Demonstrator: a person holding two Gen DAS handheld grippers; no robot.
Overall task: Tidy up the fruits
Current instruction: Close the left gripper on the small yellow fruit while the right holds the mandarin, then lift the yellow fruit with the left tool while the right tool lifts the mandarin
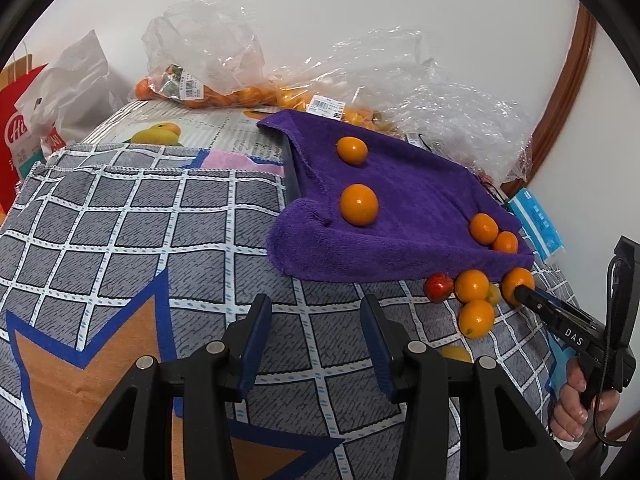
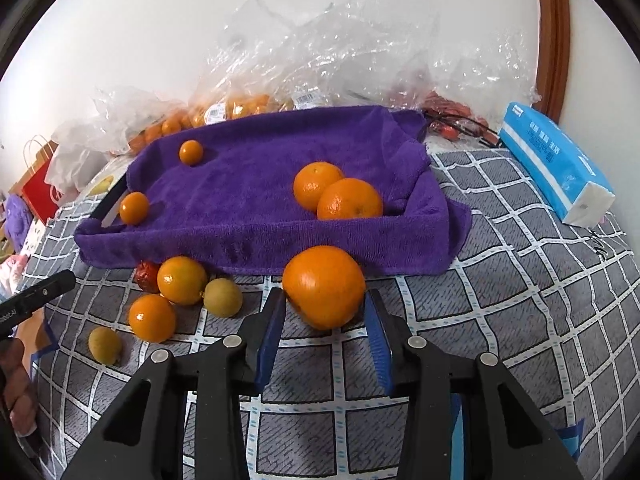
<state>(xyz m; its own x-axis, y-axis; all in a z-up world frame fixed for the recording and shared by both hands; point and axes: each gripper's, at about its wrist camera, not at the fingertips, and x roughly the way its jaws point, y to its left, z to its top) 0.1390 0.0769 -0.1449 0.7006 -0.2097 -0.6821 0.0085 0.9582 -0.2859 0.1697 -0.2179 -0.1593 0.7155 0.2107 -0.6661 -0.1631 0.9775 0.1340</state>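
My tongs (image 2: 325, 312) are matt black plastic with ribbed blue pads (image 2: 271, 332) and dull metal pins. The orange (image 2: 324, 286) between them has glossy, finely pitted peel. The purple towel (image 2: 256, 196) is fuzzy terry cloth. The checked cloth (image 2: 500, 292) looks flat-woven and matt. The bags (image 2: 340, 56) are crinkled, shiny clear plastic.
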